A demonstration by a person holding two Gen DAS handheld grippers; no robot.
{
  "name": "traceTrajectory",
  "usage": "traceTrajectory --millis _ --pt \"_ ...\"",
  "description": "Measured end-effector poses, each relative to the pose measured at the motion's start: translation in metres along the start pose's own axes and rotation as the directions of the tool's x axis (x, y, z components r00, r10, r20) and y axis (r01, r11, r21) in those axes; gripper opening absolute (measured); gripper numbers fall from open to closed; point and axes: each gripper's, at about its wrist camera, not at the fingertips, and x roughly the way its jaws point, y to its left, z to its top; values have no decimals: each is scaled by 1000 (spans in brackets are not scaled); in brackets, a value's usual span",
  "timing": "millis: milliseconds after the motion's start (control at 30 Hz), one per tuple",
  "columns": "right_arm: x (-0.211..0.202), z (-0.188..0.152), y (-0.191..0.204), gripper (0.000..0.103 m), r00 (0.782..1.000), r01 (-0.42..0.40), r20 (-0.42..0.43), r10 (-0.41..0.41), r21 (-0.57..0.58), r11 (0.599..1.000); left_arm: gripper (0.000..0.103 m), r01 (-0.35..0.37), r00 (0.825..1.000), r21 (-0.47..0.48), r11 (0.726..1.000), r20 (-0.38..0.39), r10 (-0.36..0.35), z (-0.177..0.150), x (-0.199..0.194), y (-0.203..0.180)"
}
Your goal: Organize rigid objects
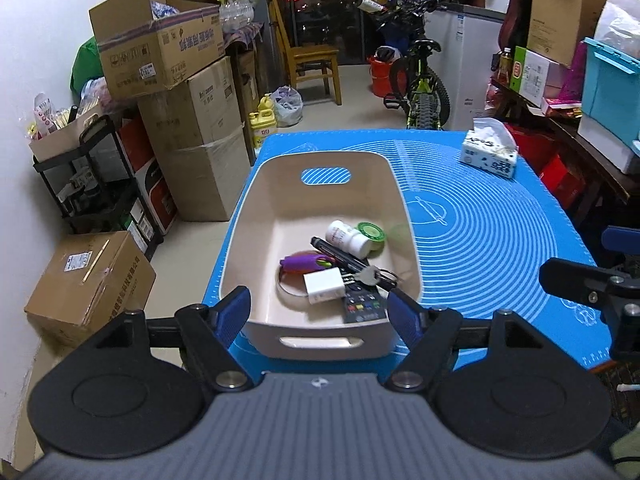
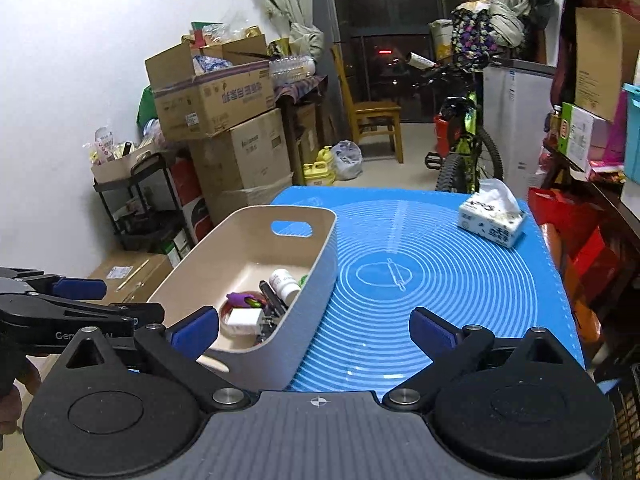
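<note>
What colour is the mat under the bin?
Blue with white printed circles; the mat shows best in the right wrist view.

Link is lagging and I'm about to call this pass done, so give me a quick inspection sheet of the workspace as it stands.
Surface: blue mat, bare apart from two things.
Job's things: beige bin at the mat's left side holds white bottle, green tape roll, black marker, purple item, white charger, keys, remote.
Clutter: tissue box at the far right corner.
Grippers: left gripper and right gripper both open, empty.
Cables: nothing seen.
Surroundings: cardboard boxes, wooden chair, bicycle.
</note>
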Motion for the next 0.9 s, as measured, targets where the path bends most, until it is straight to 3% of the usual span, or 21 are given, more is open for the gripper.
traceTrajectory --millis 900 --pt "-36 -77 -14 100 999 37 6 -37 6 999 76 -20 1000 -23 1000 19 20 -76 -14 -31"
